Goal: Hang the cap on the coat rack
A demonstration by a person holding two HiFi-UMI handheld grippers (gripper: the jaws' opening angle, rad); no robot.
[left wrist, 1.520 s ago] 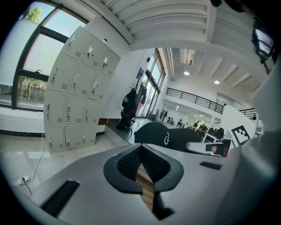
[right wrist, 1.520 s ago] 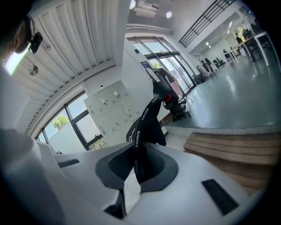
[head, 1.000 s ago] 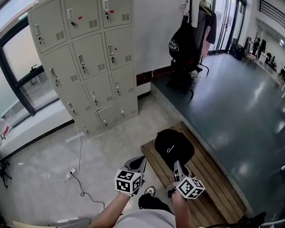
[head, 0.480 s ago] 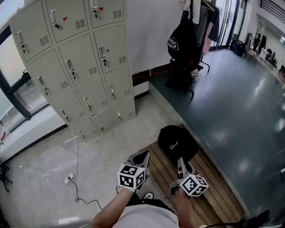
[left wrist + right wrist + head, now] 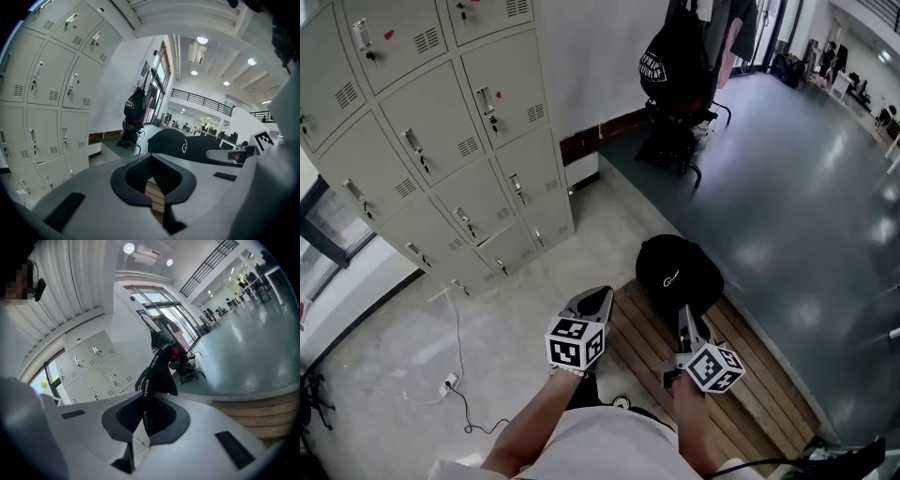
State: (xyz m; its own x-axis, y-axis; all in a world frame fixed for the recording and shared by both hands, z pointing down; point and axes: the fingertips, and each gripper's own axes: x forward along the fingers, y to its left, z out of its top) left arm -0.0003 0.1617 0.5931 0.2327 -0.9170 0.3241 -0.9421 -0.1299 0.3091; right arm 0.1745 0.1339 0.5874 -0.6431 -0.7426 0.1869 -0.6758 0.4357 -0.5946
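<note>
Carry stage, by my judgement. The right gripper (image 5: 686,317) is clamped on the black cap (image 5: 675,272), pinching its printed band, and holds it out above the slatted wooden bench (image 5: 750,375). The left gripper (image 5: 598,300) is pressed together on nothing. The coat rack (image 5: 689,141), laden with a black bag (image 5: 673,58), stands well apart. The next move calls for closing that gap and finding a free hook.

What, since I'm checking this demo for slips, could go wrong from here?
The right gripper holds the cap only by a thin edge; it might slip on the way. The coat rack stands far off, already loaded with a bag and clothes; a free hook may be hard to reach.
</note>
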